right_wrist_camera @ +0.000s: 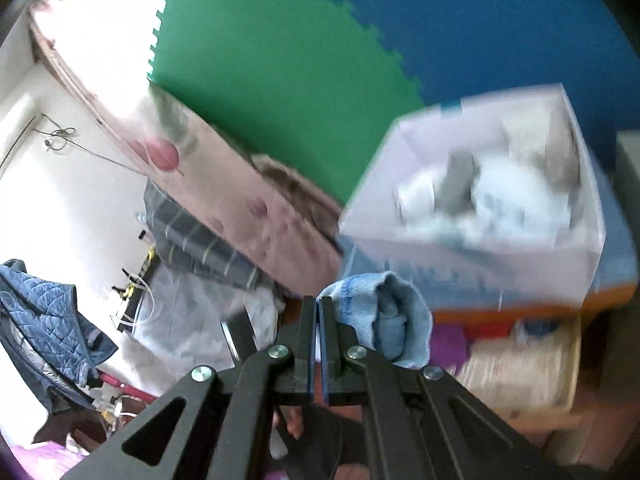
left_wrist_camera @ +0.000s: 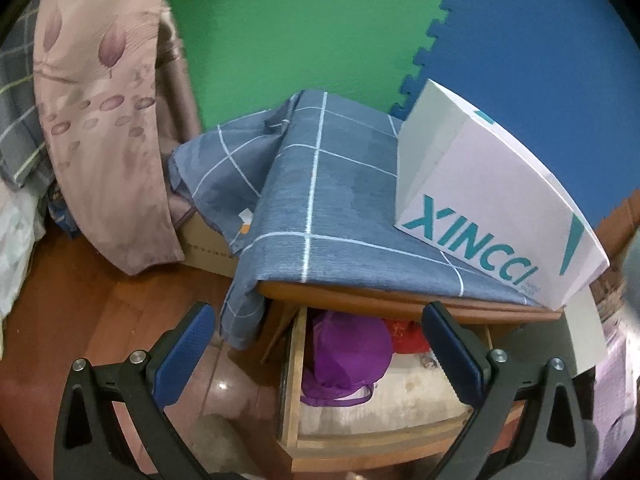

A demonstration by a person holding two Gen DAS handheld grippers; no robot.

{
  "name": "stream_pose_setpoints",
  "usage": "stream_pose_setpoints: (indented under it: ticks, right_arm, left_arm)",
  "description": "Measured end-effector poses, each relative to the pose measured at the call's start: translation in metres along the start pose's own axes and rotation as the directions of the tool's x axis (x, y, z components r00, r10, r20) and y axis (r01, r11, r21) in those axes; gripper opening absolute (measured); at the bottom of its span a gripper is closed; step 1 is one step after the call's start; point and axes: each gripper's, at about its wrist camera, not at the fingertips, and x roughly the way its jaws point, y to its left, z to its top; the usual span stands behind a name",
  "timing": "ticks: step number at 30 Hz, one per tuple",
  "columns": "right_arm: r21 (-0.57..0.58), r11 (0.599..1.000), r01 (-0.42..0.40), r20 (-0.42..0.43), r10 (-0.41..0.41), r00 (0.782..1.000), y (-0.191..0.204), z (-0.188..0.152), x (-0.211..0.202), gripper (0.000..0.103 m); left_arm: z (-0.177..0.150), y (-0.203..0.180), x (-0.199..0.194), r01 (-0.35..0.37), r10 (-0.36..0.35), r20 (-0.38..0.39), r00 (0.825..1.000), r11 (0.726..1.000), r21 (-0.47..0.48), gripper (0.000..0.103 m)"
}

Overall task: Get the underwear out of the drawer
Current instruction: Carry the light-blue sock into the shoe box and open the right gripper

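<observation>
The wooden drawer stands pulled open under a cabinet top. Purple underwear and a red garment lie at its back. My left gripper is open and empty, just above the drawer's front. My right gripper is shut on a light blue piece of underwear, held in the air in front of a white box. The drawer shows blurred at lower right in the right wrist view, with purple and red cloth inside.
A blue checked cloth covers the cabinet top, with a white XINCCI box on it. A pink flowered curtain hangs at left. Green and blue foam mats line the wall. Wooden floor lies left of the drawer.
</observation>
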Motion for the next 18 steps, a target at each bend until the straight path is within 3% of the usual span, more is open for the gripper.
stream_pose_setpoints:
  ticks: [9,18]
  right_arm:
    - [0.007,0.999,0.046,0.11,-0.046,0.993,-0.008,0.078,0.005,0.001]
    - [0.096,0.99,0.103,0.089,-0.112,0.99,-0.048,0.11,0.053,0.001]
  left_arm:
    - [-0.009,-0.037,0.001,-0.02,0.019,0.006,1.0,0.982,0.186,0.102]
    - [-0.013,-0.048,0.007,-0.049,0.055,-0.015,0.998,0.966,0.254,0.102]
